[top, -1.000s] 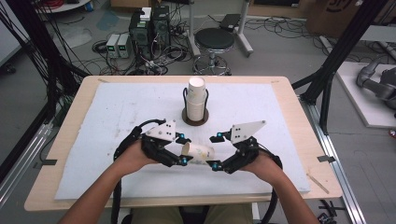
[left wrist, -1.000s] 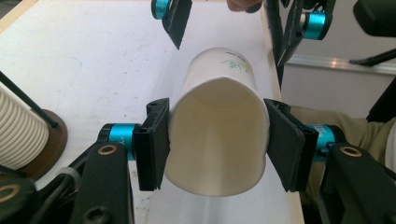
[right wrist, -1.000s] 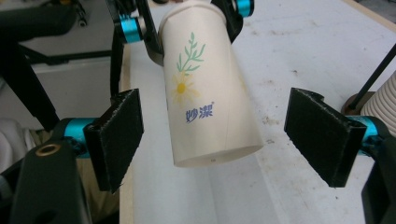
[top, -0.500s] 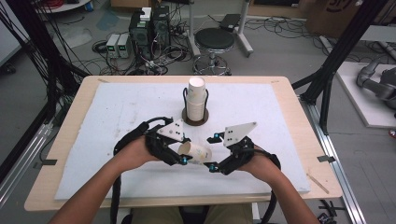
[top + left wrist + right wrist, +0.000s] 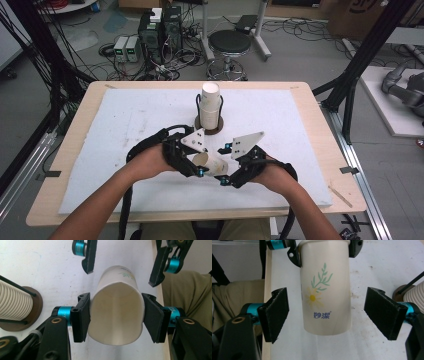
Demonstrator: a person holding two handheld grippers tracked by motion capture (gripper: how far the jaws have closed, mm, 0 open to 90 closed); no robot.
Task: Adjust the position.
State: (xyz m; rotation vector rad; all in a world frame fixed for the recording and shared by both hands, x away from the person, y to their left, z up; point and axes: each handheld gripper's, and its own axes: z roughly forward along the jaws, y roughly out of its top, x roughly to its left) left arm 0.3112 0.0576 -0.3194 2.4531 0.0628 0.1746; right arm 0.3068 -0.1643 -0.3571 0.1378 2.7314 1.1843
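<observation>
The left tool clamps a paper cup near its rim, one pad on each side, and the squeeze has pushed the rim out of round, as the left tool's own view shows. The cup lies on its side above the counter, its open mouth turned back toward the left hand and its base pointing at the right tool. That tool stands wide: its two pads flank the base end of the cup with a clear gap on either side, touching nothing. A green sprig, a yellow flower and blue lettering are printed on the cup wall that faces the right tool. The right hand sits just behind its tool, near the front edge of the white mat. Beyond both tools, toward the far side of the counter, a stack of cups stands upright in a wire holder on a round brown base.
</observation>
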